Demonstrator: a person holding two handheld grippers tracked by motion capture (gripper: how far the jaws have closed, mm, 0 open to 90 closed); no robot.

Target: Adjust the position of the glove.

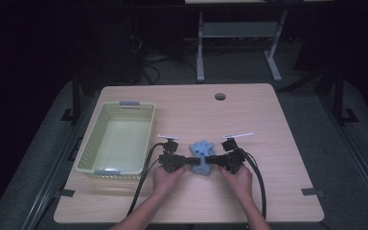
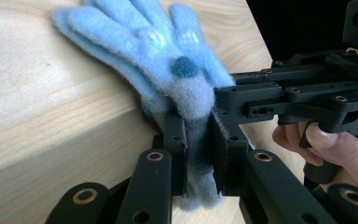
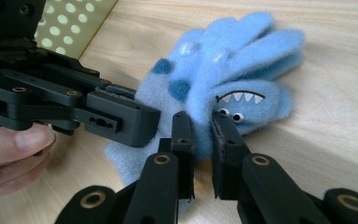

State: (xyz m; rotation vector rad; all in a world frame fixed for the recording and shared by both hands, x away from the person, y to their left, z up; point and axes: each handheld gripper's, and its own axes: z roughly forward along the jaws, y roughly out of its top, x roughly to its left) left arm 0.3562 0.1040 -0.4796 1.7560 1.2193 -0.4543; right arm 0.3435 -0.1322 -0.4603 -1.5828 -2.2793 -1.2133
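A fuzzy light-blue fleece glove (image 1: 201,152) with dark spots is lain on the wooden counter (image 1: 268,124), just right of the pale-green perforated plastic basket (image 1: 117,139). It is pinched by the left gripper (image 2: 198,140) and right gripper (image 3: 203,140), both clamped tight.

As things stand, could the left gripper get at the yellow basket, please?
Probably yes: the basket lies just beside the left gripper with bare table between, though that gripper is clamped on the blue glove, as is the right gripper.
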